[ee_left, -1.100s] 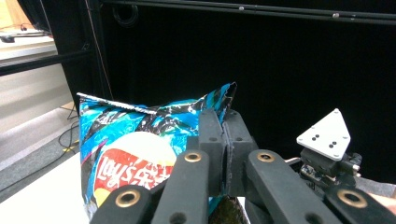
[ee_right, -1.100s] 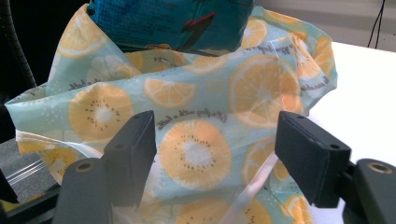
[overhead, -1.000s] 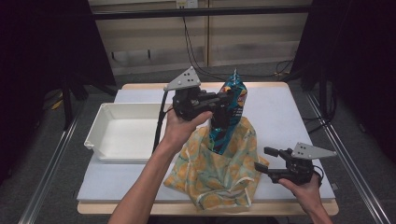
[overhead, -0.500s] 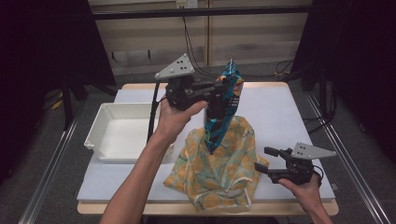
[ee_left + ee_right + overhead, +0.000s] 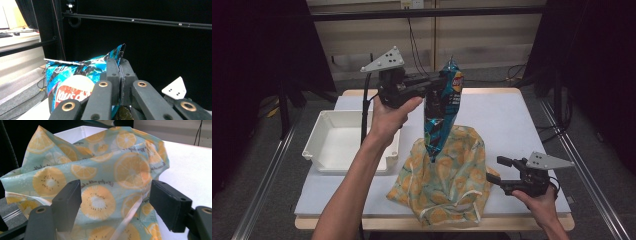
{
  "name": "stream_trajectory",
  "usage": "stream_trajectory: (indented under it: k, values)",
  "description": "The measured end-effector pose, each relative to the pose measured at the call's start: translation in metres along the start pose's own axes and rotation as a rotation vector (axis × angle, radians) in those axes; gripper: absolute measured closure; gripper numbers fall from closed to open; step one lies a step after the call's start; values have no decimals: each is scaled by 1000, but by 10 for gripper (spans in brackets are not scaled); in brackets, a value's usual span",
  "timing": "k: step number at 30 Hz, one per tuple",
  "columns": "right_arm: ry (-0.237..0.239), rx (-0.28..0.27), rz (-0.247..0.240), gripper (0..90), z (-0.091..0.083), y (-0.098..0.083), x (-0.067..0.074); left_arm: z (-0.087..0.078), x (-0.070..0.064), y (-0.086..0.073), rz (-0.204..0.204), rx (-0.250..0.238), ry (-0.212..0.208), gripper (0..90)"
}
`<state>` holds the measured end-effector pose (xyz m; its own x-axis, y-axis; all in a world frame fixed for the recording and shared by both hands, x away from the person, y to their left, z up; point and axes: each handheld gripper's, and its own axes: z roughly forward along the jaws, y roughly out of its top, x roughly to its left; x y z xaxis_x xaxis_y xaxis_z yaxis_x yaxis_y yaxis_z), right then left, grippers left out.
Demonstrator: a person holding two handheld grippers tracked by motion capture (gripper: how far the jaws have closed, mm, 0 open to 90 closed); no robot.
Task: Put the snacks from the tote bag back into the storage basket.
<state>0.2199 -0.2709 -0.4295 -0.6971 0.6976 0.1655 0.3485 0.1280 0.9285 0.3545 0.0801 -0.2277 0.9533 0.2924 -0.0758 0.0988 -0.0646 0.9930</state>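
Left gripper (image 5: 439, 84) is raised well above the counter (image 5: 517, 120), jaws pinched tight on the top corner of a blue chip bag (image 5: 441, 112) — in the left gripper view the two black jaws (image 5: 120, 82) meet with the crinkled bag edge (image 5: 82, 75) clamped between them, red-and-white logo facing the camera. The bag hangs straight down from the grip, its upper end level with the jaws and just to their right in the high view, its lower tip reaching the open mouth of the orange-slice print cloth bag (image 5: 444, 180) that sits slumped on the front-middle of the counter. Cannot tell whether the tip is inside the cloth bag or just at its rim. Right gripper (image 5: 499, 170) sits low at the front right of the counter, just beside the cloth bag's right side, jaws spread apart — in the right gripper view the two jaws (image 5: 115, 205) stand wide with the printed fabric (image 5: 100, 182) right in front of them, pads not pressing on it. White tray (image 5: 337, 145) sits on the left of the counter, next to the cloth bag, under the person's left forearm (image 5: 357, 185).
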Motion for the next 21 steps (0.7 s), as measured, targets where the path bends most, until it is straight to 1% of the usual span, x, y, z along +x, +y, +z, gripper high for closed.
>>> stream_trajectory:
  k: [1,2,3,4,5,7,8,9,10,11,13,15,16,17,19,21]
  values:
    - [-1,-1,0,258,-1,0,0,-2,1,0,4,2,2,888]
    - [-2,-2,4,257,-1,-1,0,-3,-1,0,-9,-13,5,888]
    - [-1,-6,3,255,-2,0,1,-5,0,0,0,-10,3,888]
    - [-3,-7,3,252,-2,0,1,-6,-1,0,-4,-17,-4,888]
    - [-5,-7,1,249,-2,1,1,-7,-1,0,3,-8,5,888]
    - [-4,-13,-5,248,-3,1,2,-9,1,-1,-12,-14,2,888]
    - [-4,-12,-5,247,-2,1,2,-11,2,-1,-9,-8,3,888]
    - [-3,-12,-4,247,-2,1,1,-13,3,-1,-7,-9,9,888]
    - [2,-7,-4,247,-3,-1,1,-15,3,-1,-14,-11,16,888]
    - [3,-4,-3,246,-3,-2,1,-17,5,-1,-12,-8,15,888]
    - [4,0,3,247,-3,-5,0,-22,6,0,-7,-6,30,888]
    - [7,1,7,246,-3,-7,-1,-28,8,-1,-12,-18,39,888]
    - [7,1,8,246,-3,-7,-2,-32,11,-2,-9,-20,47,888]
    - [9,1,7,246,-3,-7,-2,-34,12,-4,-15,-20,51,888]
    - [9,6,3,245,-1,-7,-3,-40,15,-7,-19,-9,69,888]
    - [10,11,1,245,0,-7,-2,-46,16,-13,-34,-11,79,888]
